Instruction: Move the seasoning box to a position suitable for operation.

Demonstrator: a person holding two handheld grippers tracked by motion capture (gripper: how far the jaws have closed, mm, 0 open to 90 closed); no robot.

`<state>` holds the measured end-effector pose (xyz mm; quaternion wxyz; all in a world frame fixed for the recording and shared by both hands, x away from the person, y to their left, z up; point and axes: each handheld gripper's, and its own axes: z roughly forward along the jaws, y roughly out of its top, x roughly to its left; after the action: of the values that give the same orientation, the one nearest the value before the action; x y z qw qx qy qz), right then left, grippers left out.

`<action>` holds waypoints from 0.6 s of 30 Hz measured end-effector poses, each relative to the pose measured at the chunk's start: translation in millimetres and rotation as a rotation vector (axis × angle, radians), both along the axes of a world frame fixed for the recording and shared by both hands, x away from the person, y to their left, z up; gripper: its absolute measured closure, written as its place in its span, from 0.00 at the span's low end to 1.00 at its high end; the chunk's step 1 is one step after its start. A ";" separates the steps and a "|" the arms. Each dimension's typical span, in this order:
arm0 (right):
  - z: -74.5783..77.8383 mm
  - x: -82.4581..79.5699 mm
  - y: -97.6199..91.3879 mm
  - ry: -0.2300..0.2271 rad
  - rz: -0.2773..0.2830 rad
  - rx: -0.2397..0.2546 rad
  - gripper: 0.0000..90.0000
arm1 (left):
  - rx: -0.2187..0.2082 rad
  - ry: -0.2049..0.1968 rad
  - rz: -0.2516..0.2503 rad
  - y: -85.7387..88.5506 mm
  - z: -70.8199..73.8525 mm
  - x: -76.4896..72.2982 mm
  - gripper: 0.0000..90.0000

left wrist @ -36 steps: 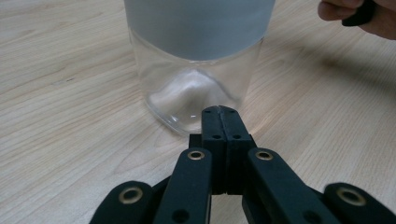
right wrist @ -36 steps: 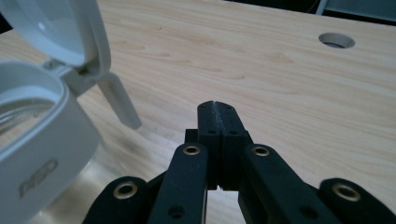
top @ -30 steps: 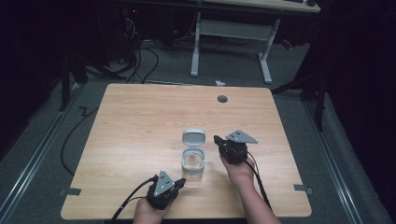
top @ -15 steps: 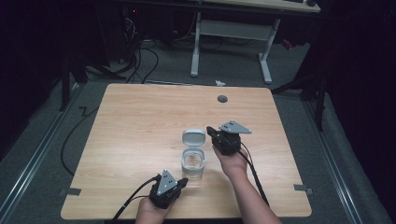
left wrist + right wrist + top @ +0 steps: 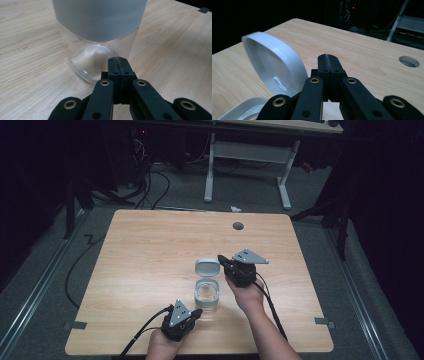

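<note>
I see a clear glass jar [image 5: 207, 293] with a frosted grey band standing near the middle of the wooden counter [image 5: 150, 250], a little toward the near edge. Its grey hinged lid [image 5: 207, 268] is flipped open on the far side, standing tilted. My left tool [image 5: 117, 65] sits just near of the jar's base, jaws pressed together on nothing. My right tool [image 5: 329, 62], just right of the lid, has its jaws closed and empty too. A round cable hole [image 5: 238, 226] lies toward the counter's far edge.
</note>
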<state>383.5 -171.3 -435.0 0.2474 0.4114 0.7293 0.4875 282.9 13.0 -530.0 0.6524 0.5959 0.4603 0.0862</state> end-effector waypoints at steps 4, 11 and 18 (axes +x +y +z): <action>5.4 -6.3 -1.9 -0.017 0.009 0.004 1.00 | 0.002 -0.003 -0.004 -1.2 0.1 -0.2 1.00; 4.9 -21.0 -0.2 -0.022 0.030 -0.011 1.00 | 0.001 -0.005 -0.005 -0.7 0.7 -1.0 1.00; -1.4 -38.0 2.7 -0.030 0.052 -0.017 1.00 | -0.003 -0.002 -0.002 -0.4 1.0 -0.7 1.00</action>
<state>345.4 -168.6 -436.4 0.2490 0.3828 0.7400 0.4938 282.2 12.5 -529.1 0.6537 0.5954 0.4593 0.0853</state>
